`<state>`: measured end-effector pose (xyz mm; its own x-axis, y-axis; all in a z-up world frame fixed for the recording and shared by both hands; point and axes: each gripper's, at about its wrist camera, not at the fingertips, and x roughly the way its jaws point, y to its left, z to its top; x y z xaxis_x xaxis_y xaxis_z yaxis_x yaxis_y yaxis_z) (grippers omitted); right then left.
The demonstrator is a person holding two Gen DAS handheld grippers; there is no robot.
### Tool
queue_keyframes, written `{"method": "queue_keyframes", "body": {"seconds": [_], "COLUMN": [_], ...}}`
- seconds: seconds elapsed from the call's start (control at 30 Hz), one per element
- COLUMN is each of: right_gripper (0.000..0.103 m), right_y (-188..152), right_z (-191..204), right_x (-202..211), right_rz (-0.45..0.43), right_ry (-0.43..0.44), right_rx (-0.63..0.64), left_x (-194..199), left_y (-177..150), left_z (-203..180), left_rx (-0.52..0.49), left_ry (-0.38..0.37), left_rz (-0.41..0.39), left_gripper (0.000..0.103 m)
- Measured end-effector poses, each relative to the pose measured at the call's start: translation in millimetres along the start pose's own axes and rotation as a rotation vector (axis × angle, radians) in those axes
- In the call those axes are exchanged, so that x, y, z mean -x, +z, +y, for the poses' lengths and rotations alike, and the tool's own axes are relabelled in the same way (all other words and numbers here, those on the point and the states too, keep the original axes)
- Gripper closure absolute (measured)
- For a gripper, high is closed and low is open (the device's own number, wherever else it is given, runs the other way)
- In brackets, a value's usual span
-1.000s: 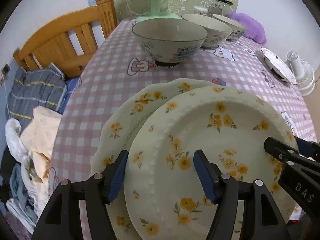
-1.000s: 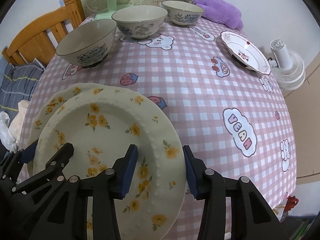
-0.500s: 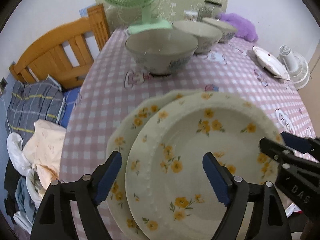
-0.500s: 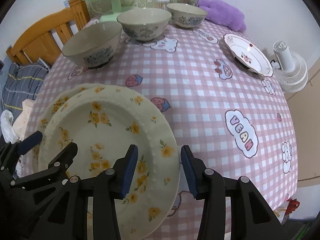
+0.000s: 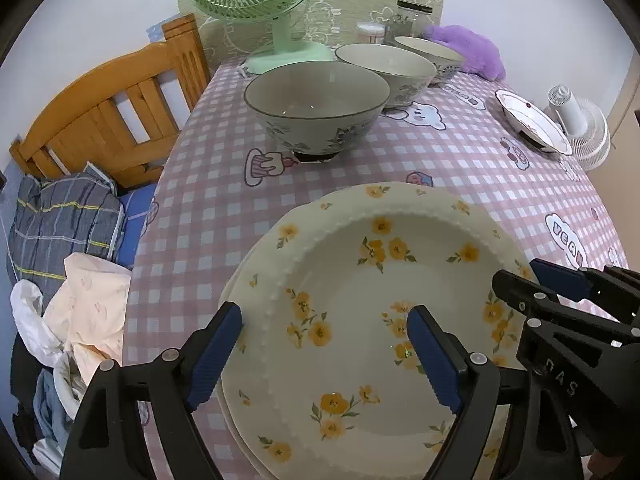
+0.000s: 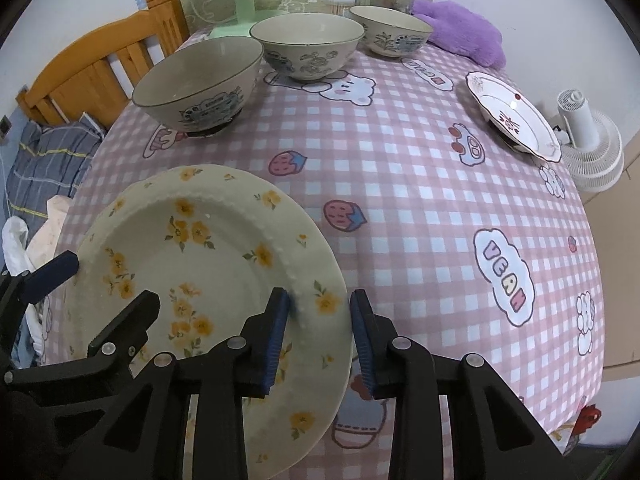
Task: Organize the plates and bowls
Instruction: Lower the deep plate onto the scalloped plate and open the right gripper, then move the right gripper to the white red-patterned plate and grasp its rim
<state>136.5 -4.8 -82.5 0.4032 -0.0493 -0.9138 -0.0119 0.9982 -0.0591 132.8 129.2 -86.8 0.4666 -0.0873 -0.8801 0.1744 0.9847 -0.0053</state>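
Note:
Two cream plates with yellow flowers lie stacked at the near edge of the table [image 5: 200, 216]. The top plate [image 5: 372, 304] [image 6: 208, 264] covers nearly all of the lower plate [image 5: 240, 268], which shows only as a sliver on the left. My left gripper [image 5: 326, 360] [image 6: 100, 288] is open wide over the stack's left side, with one pad outside the rim and the other above the well. My right gripper [image 6: 320, 316] [image 5: 532, 280] has its jaws closing, with the top plate's right rim between the pads.
Three patterned bowls [image 5: 316, 108] [image 5: 388, 68] [image 5: 432, 54] stand in a row at the back. A small white plate [image 6: 512, 116] sits at the far right, beside a white fan [image 6: 592, 152]. A green fan [image 5: 256, 0], a jar and a purple cloth [image 6: 460, 28] are behind; a wooden bed frame [image 5: 100, 120] is left.
The top plate has slid over the lower one until it almost covers it. My left jaws have opened wider. My right jaws have narrowed around the plate's right rim.

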Motion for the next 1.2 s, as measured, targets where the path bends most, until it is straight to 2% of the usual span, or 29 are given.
{"method": "queue_keyframes", "body": {"seconds": [0.33, 0.43, 0.6, 0.7, 1.03, 1.2], "right_gripper": [0.064, 0.06, 0.045, 0.042, 0.041, 0.041], "right_y": [3.4, 3.0, 3.2, 4.3, 8.4, 12.0], "right_z": [0.0, -4.0, -7.4, -12.5, -35.4, -61.4], "right_x": [-0.9, 4.3, 23.7, 38.1, 73.1, 78.7], "right_rz": [0.02, 0.025, -0.013, -0.047, -0.151, -0.154], "right_ry": [0.017, 0.045, 0.032, 0.032, 0.072, 0.094], "right_rx": [-0.034, -0.061, -0.061, -0.07, -0.068, -0.078], "left_x": [5.3, 12.2, 27.0, 38.5, 68.7, 72.0], "left_y": [-0.6, 0.2, 5.4, 9.4, 18.8, 28.9], "left_z": [7.2, 9.3, 10.6, 8.6, -11.6, -31.7], "left_rx": [0.017, 0.021, 0.023, 0.025, 0.071, 0.134], "left_ry": [-0.024, -0.029, -0.041, -0.036, -0.03, -0.009], "left_rz": [0.006, -0.007, -0.036, -0.065, -0.187, -0.195], "left_gripper": [0.014, 0.012, 0.006, 0.005, 0.005, 0.005]}}
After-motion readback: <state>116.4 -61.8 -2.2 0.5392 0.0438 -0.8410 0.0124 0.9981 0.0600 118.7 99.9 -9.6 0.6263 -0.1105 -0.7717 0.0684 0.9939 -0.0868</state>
